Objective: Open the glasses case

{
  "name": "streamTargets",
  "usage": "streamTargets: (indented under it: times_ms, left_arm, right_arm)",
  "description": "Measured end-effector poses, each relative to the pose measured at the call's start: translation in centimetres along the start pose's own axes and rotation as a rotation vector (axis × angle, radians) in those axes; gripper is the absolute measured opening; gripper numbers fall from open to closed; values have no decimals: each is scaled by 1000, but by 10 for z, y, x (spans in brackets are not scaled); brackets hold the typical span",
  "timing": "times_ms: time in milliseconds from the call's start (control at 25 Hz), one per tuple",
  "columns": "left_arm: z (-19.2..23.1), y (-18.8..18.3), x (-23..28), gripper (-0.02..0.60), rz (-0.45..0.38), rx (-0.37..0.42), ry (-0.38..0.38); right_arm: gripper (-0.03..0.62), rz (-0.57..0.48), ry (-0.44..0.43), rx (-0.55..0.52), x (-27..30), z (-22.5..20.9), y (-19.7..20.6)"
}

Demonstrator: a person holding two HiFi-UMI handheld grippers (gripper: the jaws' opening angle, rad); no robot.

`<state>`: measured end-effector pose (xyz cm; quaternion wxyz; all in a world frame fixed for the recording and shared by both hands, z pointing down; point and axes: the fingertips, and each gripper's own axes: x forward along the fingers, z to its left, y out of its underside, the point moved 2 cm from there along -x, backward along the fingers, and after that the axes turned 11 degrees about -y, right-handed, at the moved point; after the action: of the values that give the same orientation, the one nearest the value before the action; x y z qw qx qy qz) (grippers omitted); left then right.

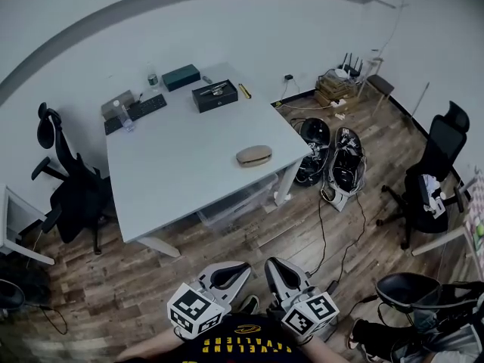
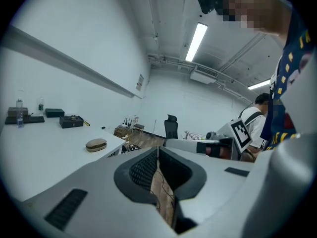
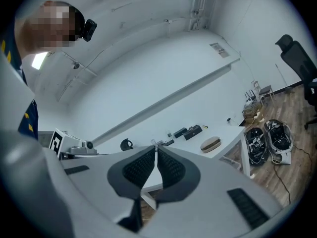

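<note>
Lying closed on table (image 1: pixel 181 165): glasses case (image 1: pixel 253 156); black box (image 1: pixel 214 95) farther back.

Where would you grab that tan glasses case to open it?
Probably the lower shell of the case, pinched across its short width, coming from the table's near edge. It lies flat and shut close to that edge, and a seam round its side splits lid from base.

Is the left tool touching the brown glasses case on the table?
Apart. In the head view the left tool hangs over the wooden floor, while the glasses case lies up on the white table, well away from it.
</note>
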<state>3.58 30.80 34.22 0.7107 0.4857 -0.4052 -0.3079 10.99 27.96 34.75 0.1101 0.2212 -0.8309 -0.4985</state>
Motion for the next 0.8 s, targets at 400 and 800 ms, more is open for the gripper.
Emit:
streamTargets:
  times_ms: [400,800]
  left_arm:
    - [27,-7,24,21,19,-16,3]
    - [93,-29,76,21,26,-28,112]
  right_arm:
    - [28,10,11,34,26,-28,-6]
    - [28,-1,118,22,88,-71,-21]
